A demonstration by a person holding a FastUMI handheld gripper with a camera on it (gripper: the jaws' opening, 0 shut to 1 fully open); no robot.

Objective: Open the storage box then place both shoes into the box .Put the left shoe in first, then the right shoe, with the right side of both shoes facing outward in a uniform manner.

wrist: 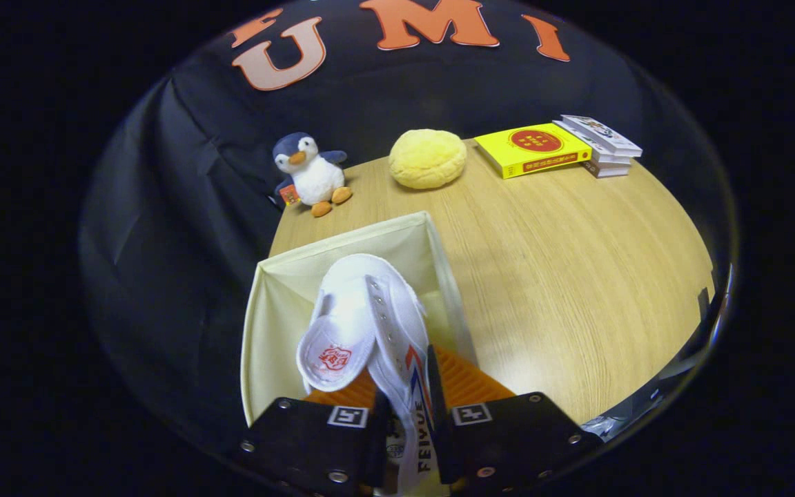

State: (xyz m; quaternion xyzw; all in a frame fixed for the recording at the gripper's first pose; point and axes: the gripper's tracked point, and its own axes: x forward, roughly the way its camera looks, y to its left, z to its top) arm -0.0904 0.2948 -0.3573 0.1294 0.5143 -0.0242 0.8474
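Shoe (370, 324) clamped in gripper (408, 421) above box (266, 304).

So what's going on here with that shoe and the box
A handheld gripper has its jaws shut on the side wall of a white shoe, holding it over the open cream storage box, toe pointing away. The box sits at the near edge of a wooden table. Beyond it are a penguin plush, a yellow bun-shaped cushion and some stacked books.

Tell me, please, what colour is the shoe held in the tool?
White shoe, seen in the gripper view, clamped in the tool.
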